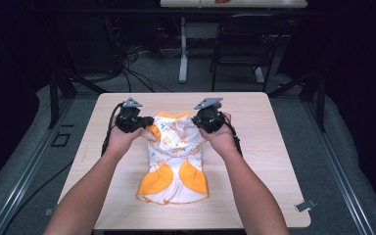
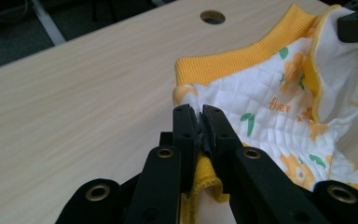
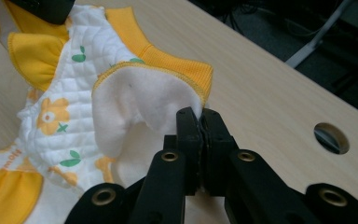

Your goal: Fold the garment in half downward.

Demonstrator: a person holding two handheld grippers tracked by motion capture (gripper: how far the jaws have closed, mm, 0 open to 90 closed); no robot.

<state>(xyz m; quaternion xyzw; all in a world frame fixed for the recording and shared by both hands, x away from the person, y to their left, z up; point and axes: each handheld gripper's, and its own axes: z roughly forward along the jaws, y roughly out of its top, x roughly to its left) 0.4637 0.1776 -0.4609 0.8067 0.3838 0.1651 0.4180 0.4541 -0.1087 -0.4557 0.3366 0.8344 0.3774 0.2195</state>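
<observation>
A garment (image 1: 174, 159) is lying at table (image 1: 269, 147) centre. Its 10 o'clock corner is being clamped by the left gripper (image 2: 200, 122); its 2 o'clock corner by the right gripper (image 3: 200, 122), jaws closed on cloth.

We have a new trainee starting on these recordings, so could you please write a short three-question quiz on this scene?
1. True or false: the left tongs are shut on the garment.
2. Which part do the right tongs pinch? A. the orange bottom hem; B. a white fleecy edge beside the yellow ribbed band; C. nothing.
3. Fill in: the garment is white, printed with orange ____ and green leaves.

Key
1. True: the jaws are closed with yellow-trimmed fabric between them.
2. B: the right gripper view shows the jaws closed on the white inner fabric.
3. Flowers.
</observation>
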